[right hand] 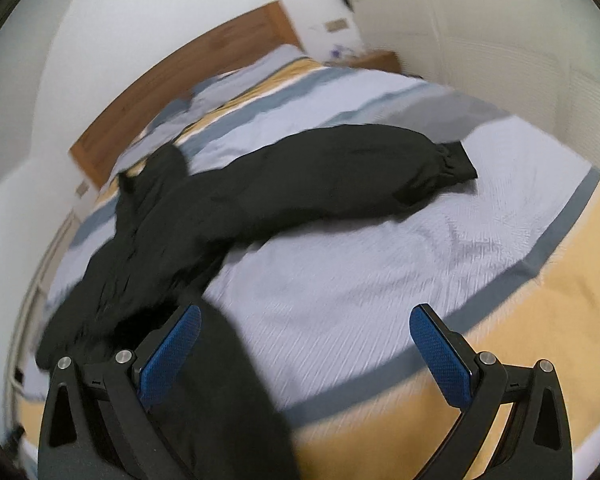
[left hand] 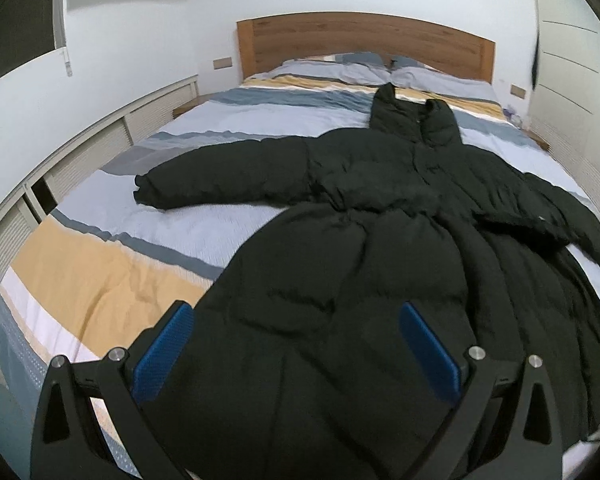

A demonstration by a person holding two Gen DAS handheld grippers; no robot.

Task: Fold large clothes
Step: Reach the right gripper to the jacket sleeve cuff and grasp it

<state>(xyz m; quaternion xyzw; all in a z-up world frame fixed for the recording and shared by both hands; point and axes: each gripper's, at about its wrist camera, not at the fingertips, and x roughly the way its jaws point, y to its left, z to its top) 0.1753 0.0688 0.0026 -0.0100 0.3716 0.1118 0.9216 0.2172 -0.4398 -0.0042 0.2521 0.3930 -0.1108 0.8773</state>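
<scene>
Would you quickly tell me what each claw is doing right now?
Left claw: open, over the black coat, holding nothing.
Right claw: open, holding nothing.

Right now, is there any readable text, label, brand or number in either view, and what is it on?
None can be read.
Coat: a tiny pale mark on the sleeve, too small to read.
Bedcover: stripes only, no text.
Headboard: plain wood.
Tools: no markings seen.
The right wrist view is motion-blurred, so nothing is legible there.
</scene>
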